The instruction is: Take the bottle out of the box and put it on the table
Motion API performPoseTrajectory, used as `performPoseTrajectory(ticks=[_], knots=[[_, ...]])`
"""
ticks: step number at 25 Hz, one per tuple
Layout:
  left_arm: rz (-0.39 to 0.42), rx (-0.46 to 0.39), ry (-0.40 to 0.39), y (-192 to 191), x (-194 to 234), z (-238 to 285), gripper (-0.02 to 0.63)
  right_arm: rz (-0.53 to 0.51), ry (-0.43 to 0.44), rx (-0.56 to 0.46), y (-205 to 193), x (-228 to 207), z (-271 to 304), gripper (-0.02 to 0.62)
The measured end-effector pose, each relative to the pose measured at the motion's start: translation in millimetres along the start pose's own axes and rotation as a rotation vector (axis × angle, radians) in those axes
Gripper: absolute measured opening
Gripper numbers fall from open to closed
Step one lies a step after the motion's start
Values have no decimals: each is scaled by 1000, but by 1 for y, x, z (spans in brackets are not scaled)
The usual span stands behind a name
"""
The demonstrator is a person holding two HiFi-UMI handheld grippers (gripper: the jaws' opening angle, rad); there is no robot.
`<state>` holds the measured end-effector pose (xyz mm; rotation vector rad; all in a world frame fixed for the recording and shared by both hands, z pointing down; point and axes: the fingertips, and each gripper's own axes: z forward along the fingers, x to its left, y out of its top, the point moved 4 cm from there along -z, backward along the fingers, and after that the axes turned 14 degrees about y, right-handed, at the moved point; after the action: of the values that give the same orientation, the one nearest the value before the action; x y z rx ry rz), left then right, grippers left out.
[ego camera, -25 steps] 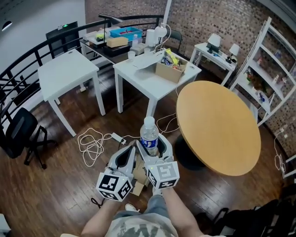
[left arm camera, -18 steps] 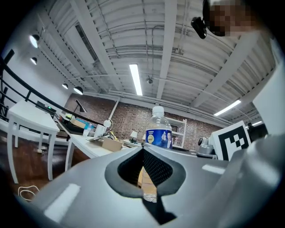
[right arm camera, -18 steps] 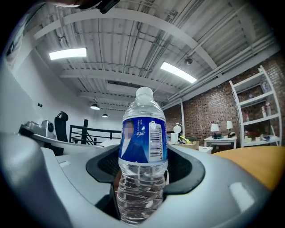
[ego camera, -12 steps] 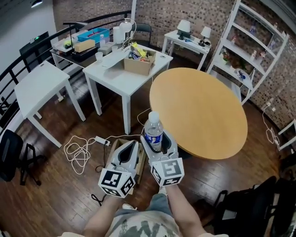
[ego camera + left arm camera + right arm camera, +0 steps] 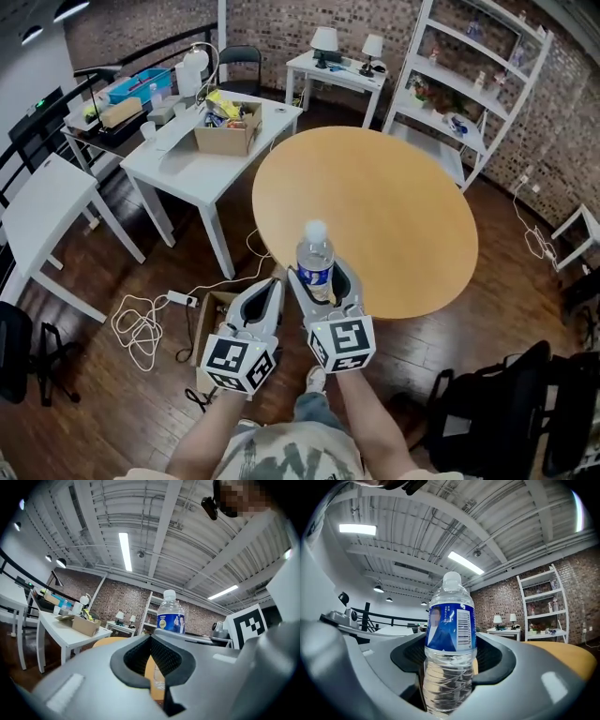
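At the near rim of the round table, the bottle stands upright in the right gripper. Its jaws are spread wide around the ribbed lower body, with the pads pressing on the clear plastic from both sides and the label and white cap rising above them. The left gripper rides just beside it with its jaws brought together and nothing between them. The cardboard box lies on the floor below and to the left, so the bottle is already out and only the placing remains. From the head view I cannot tell whether the base has passed over the rim, so the safe course is to carry it further in over the bare wood, well away from the edge, before going down. The grip sits low on a tall bottle that looks nearly full, so the top will want to sway; it helps to hold the gripper level and move smoothly. Lower until the base rests flat and takes its own weight, and only then spread the jaws, enough that both pads come clear. Draw the gripper straight back along its own line so neither jaw clips the side and tips the bottle. The left gripper has no part here and is best kept out to its own side.
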<state>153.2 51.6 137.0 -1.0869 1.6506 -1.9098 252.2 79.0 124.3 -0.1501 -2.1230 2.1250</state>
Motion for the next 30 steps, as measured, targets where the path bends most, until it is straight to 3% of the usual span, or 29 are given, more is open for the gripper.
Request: performPoseTrajectory(ticks=[23,30], knots=[[33,89,-200,-51,-139,159,0,28,-224,-7,-27,-209,-57,290],[20,147,-217,-80,-169,208,0,33,-270,4,-51,-274,-65,291]])
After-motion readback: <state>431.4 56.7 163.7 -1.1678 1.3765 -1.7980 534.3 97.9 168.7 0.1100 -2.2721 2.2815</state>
